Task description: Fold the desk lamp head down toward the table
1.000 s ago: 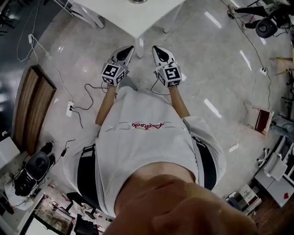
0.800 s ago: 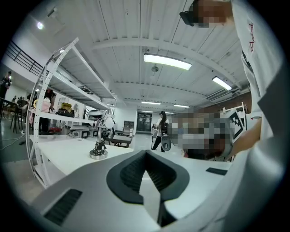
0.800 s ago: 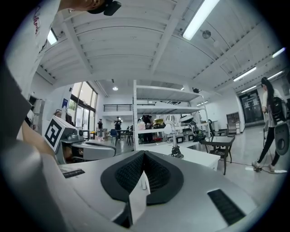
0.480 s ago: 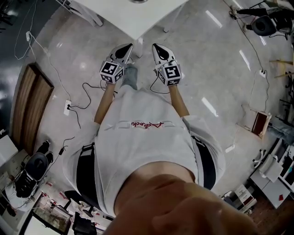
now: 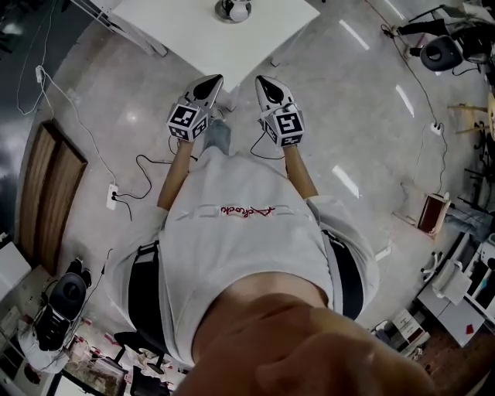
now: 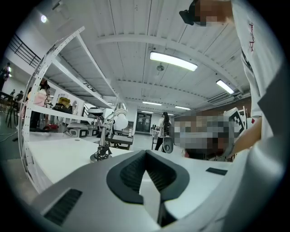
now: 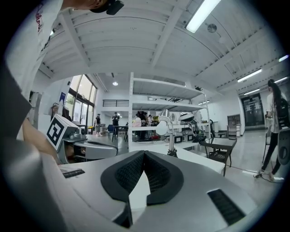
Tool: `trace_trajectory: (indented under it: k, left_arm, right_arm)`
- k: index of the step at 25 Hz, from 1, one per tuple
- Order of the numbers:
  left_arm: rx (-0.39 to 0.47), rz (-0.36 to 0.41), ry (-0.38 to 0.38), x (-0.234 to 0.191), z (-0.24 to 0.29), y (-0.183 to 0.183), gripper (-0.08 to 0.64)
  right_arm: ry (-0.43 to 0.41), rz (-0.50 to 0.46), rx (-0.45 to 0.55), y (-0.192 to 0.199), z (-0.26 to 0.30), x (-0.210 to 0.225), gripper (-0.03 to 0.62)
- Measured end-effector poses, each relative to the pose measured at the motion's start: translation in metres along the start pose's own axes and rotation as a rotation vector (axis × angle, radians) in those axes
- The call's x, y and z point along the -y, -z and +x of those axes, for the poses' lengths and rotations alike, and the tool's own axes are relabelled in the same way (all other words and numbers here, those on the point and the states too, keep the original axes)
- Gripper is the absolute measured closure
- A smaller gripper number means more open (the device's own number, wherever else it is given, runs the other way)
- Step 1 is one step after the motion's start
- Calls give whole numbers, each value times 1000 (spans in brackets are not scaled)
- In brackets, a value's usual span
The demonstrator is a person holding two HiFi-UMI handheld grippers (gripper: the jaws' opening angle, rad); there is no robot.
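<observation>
We hold both grippers out in front of us, side by side, tips twd the white table (image 5: pixel 186 35). L gripper (image 5: pixel 212 80) and R gripper (image 5: pixel 263 80) sit just short of the table's near corner, one on each side of it, over the floor and not touching the tabletop.

L gripper: in its own view the dark pads (image 6: pixel 134 171) meet at the tip, so it's closed w/ nothing between them. R gripper: same in its view, pads (image 7: pixel 127 173) together, empty.

Desk lamp (image 5: pixel 233 9) stands near the table's far edge, partly cut off by the top of the head view. From the L gripper view the lamp (image 6: pixel 107 136) is upright on its base, arm up, round white head raised, left of the jaw line. From the R gripper view it (image 7: pixel 166 131) is just right of centre, well apart from the tips. Neither gripper touches it.
</observation>
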State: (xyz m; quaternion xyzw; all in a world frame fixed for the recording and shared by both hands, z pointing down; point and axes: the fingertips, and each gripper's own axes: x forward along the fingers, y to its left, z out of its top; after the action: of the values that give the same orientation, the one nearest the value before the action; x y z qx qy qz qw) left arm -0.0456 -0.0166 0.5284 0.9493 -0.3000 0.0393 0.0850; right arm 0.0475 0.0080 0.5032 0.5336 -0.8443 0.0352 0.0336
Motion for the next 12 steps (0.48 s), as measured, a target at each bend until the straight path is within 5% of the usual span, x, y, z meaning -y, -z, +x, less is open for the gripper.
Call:
trace_trajectory:
  k: [12]
  left_arm:
    - [11,-9,43,-92,61,-38,538]
  right_arm:
    - [110,-22,-5,-33,89,72,563]
